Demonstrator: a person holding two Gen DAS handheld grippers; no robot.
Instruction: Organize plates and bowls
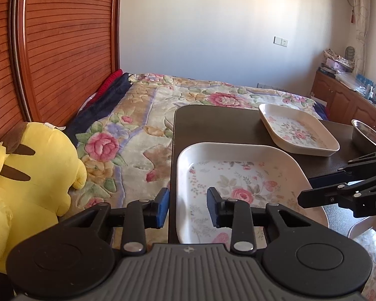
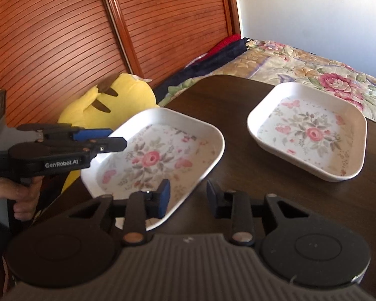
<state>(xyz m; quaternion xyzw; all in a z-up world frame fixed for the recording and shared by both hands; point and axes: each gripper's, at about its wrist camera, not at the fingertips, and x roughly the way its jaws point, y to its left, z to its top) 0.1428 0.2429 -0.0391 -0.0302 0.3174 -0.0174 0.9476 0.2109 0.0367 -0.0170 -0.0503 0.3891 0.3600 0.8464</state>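
Two white square dishes with a rose pattern sit on a dark table. The near dish lies at the table's left edge, and the far dish is farther back to the right. My left gripper straddles the near dish's left rim, one pad inside and one outside, with a gap on each side. My right gripper straddles the same dish's opposite rim in the same way. Neither gripper's pads press on the rim.
A metal bowl stands at the table's right side. Another floral dish's rim shows low on the right. A yellow plush toy sits left of the table on a bed with a floral blanket, against a wooden headboard.
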